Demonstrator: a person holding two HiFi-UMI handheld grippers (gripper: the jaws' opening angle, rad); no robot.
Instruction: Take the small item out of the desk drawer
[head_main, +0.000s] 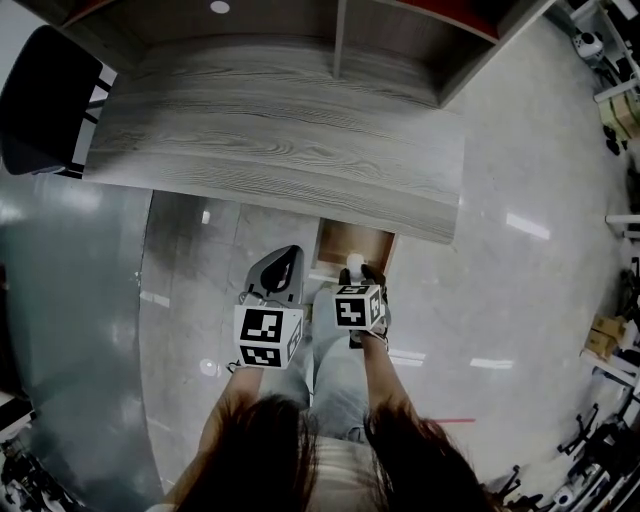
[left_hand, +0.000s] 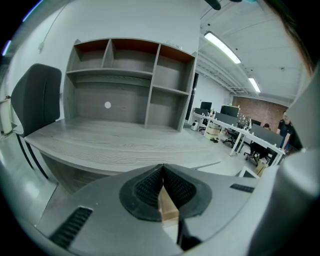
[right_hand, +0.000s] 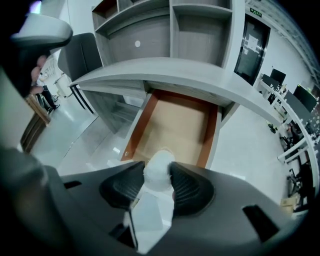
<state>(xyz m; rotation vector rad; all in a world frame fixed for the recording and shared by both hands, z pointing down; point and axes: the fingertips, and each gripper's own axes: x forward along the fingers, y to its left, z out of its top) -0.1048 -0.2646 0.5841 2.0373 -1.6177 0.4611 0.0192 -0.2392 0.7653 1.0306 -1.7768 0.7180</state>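
Right tool (right_hand: 158, 175) is clamped on the small white item (right_hand: 159, 162), bottom centre of its view, with the open drawer (right_hand: 175, 125) behind it. Looks light and kinda soft, so pinch mid-body, gently. Left tool (left_hand: 162, 175) is closed up with nothing in it, facing the counter (left_hand: 115, 137).

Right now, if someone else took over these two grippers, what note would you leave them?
Left gripper: shut, empty, beside the drawer.
Right gripper: shut on the small white item, held at the open drawer's front, under the desk edge.
Done: drawer open, item gripped, and the drawer floor looks bare.
Left: probably carry the item clear and set it down.
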